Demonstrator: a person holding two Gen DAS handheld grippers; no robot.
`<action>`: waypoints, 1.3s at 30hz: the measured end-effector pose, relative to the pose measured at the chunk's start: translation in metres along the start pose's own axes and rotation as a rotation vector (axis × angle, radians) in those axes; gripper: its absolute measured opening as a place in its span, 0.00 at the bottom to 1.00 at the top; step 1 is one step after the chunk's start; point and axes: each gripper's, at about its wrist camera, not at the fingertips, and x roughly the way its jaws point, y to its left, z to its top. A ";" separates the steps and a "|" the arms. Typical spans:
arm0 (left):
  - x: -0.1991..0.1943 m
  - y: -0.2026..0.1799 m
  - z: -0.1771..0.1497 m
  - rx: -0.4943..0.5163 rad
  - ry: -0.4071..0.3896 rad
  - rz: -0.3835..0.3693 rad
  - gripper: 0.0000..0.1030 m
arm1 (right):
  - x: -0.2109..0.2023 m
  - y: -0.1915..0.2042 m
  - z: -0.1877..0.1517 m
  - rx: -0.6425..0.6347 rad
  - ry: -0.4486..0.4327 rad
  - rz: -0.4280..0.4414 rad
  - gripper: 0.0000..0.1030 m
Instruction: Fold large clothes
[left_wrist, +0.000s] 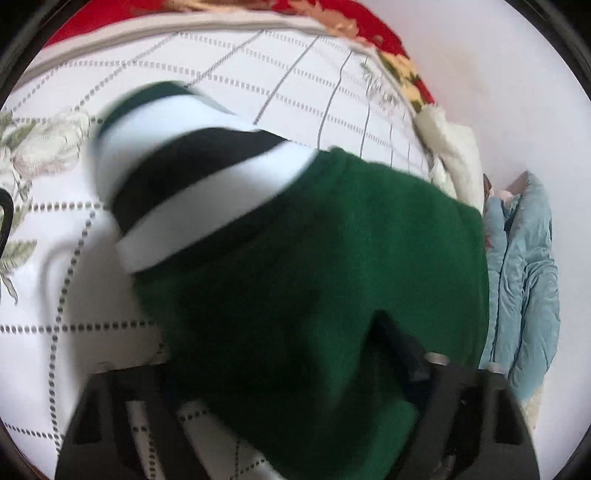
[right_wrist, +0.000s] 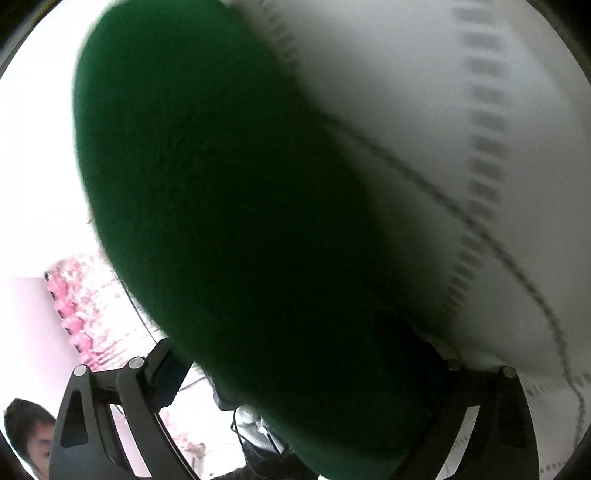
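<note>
A dark green garment (left_wrist: 314, 266) with a white and black striped band (left_wrist: 192, 173) hangs over the white patterned bed sheet (left_wrist: 295, 85). It drapes across my left gripper (left_wrist: 295, 373) and hides the fingertips; the jaws appear closed on the cloth. In the right wrist view the same green garment (right_wrist: 229, 206) fills the middle and covers my right gripper (right_wrist: 295, 369), whose jaws appear closed on it. The image is blurred by motion.
A light blue quilted jacket (left_wrist: 524, 273) and a cream fleece item (left_wrist: 454, 155) lie at the bed's right edge. A red floral blanket (left_wrist: 373, 33) lies at the far edge. A person's head (right_wrist: 29, 432) and a pink floral curtain (right_wrist: 85, 314) show at lower left.
</note>
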 end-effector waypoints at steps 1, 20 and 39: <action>-0.001 0.000 0.002 0.001 -0.011 -0.003 0.60 | -0.002 0.006 -0.001 -0.018 -0.022 -0.017 0.89; -0.005 -0.015 0.034 -0.019 -0.122 -0.079 0.30 | -0.002 0.070 0.003 -0.195 -0.073 -0.078 0.47; -0.071 -0.138 0.111 0.122 -0.250 -0.172 0.21 | -0.084 0.271 0.008 -0.446 -0.173 -0.011 0.34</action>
